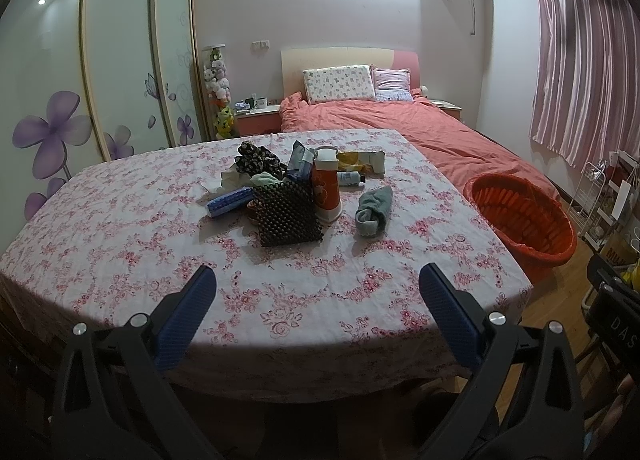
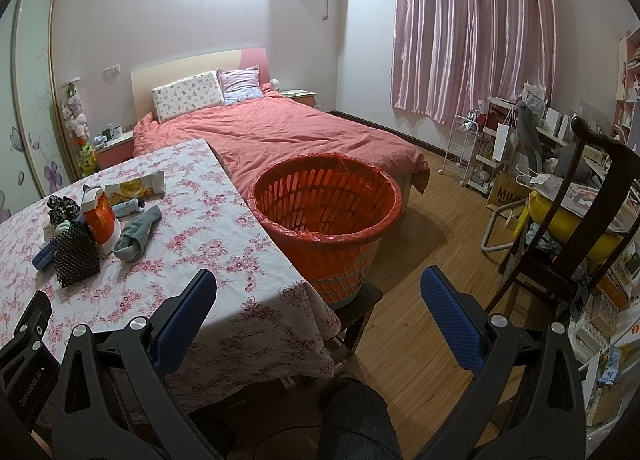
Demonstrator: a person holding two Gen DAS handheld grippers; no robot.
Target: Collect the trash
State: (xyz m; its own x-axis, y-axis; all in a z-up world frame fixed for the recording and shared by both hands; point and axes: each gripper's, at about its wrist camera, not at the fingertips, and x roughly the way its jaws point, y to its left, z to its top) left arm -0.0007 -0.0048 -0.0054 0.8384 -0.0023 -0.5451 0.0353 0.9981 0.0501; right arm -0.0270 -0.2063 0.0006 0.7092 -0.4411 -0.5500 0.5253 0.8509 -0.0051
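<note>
Only the right wrist view shows the basket (image 2: 325, 195) standing empty

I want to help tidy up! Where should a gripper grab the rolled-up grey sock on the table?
Probably across the fat rolled end of the sock, nearest the table's front edge, coming down from above. That end looks thick and soft, so the fingers can squeeze it. It lies apart from the red carton, with bare cloth around it. The left gripper is open and empty.

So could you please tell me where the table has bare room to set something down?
The near half of the table, between the pile and the left tongs, is bare, as is its far-left side. The middle is crowded around the mesh mat and carton.
</note>
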